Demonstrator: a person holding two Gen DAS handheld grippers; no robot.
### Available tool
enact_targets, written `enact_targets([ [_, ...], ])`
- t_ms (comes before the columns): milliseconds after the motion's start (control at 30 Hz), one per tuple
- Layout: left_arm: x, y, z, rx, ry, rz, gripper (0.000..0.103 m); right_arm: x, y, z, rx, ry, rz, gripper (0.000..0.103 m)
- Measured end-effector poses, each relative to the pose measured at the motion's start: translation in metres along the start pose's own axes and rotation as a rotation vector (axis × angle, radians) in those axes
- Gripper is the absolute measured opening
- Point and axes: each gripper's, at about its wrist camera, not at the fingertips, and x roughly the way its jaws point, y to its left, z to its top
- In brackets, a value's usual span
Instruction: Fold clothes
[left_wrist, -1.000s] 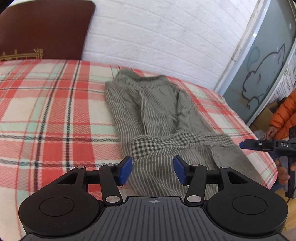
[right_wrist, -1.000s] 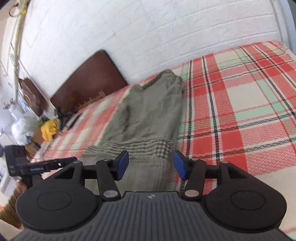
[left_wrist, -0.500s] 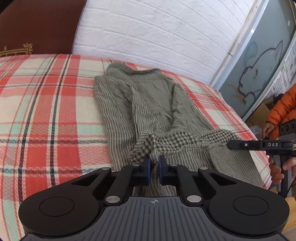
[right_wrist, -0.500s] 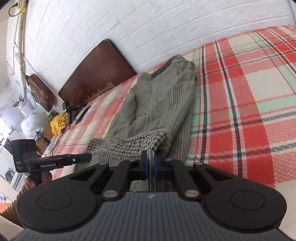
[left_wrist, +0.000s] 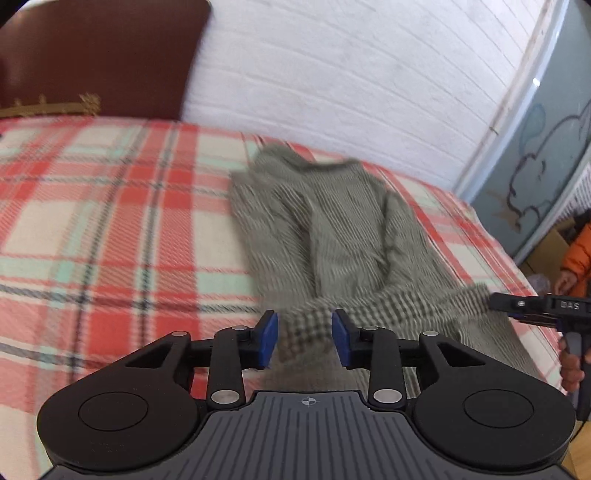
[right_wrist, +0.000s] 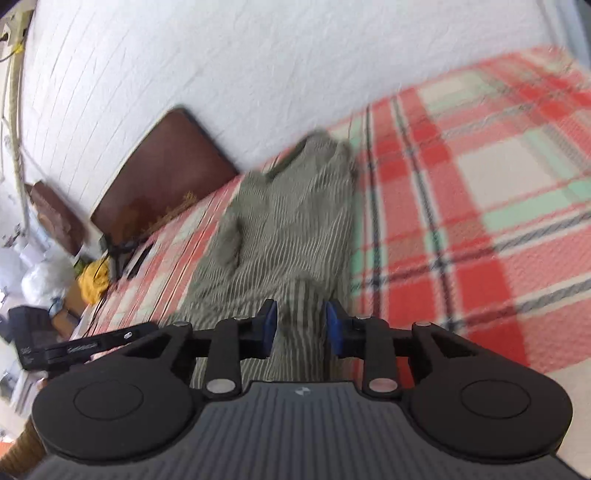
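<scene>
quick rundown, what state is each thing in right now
left gripper: jaws opening, checked hem between them, pads not pressing
right gripper: jaws opening, striped cloth between them, pads not pressing
striped garment: lying lengthwise on the bed, near end folded over so the checked lining shows
plaid blanket: spread flat under the garment

Both views are smeared by motion blur; the stripes of the grey garment (left_wrist: 332, 236) run together beyond the left tongs (left_wrist: 304, 338), and its near end is hidden under the tongs' black body; whether the blue pads (left_wrist: 267, 341) touch the checked cloth between them cannot be told; left of the right tongs (right_wrist: 299, 330), a yellow bundle (right_wrist: 94, 278) is too blurred to identify; the plaid blanket (right_wrist: 480, 221) is cut off at the right edge.
</scene>
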Motion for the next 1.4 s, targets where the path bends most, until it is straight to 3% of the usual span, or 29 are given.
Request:
enact_targets([
  [67,-0.018,-0.004,0.006,0.01,-0.028,-0.01,0.048,-0.01,0.015,0.001,-0.039,-0.02,0.046,0.034],
  [133,-0.026,-0.024,0.003,0.081,-0.016,-0.071,0.048,-0.018,0.032,0.001,-0.082,-0.03,0.101,0.034],
  [233,-0.03,-0.06,-0.009,0.221,0.03,-0.184,0.05,-0.01,0.059,-0.011,-0.16,0.053,0.187,0.03],
  [367,-0.004,-0.088,-0.032,0.332,0.103,-0.218,0.051,0.017,0.075,-0.028,-0.217,0.157,0.222,0.016],
  [500,0.027,-0.078,-0.031,0.257,0.143,-0.212,0.056,0.047,0.066,-0.026,-0.169,0.195,0.184,0.012],
  [567,0.043,-0.07,-0.028,0.21,0.16,-0.21,0.056,0.06,0.062,-0.026,-0.162,0.197,0.126,0.012],
  [667,0.063,-0.064,-0.024,0.179,0.16,-0.209,0.054,0.076,0.052,-0.025,-0.117,0.21,0.104,0.011],
  [900,0.075,-0.056,-0.012,0.107,0.141,-0.212,0.056,0.084,0.039,-0.016,-0.014,0.15,0.068,0.01],
  [967,0.066,-0.052,-0.006,0.08,0.126,-0.204,0.056,0.076,0.037,-0.012,0.014,0.131,0.096,0.015],
  [1067,0.033,-0.044,-0.002,0.087,0.056,-0.17,0.063,0.047,0.042,-0.008,-0.028,0.082,0.126,0.015],
  [1167,0.008,-0.045,-0.007,0.144,0.04,-0.183,0.065,0.03,0.047,-0.009,-0.08,0.086,0.137,0.015],
  [1233,0.005,-0.051,-0.017,0.204,0.05,-0.167,0.073,0.03,0.048,-0.013,-0.102,0.12,0.135,0.015],
  [1300,0.016,-0.054,-0.029,0.237,0.094,-0.128,0.074,0.039,0.044,-0.02,-0.102,0.162,0.094,0.017],
  [1400,0.042,-0.046,-0.04,0.18,0.144,-0.102,0.074,0.055,0.031,-0.026,-0.04,0.202,0.076,0.011],
])
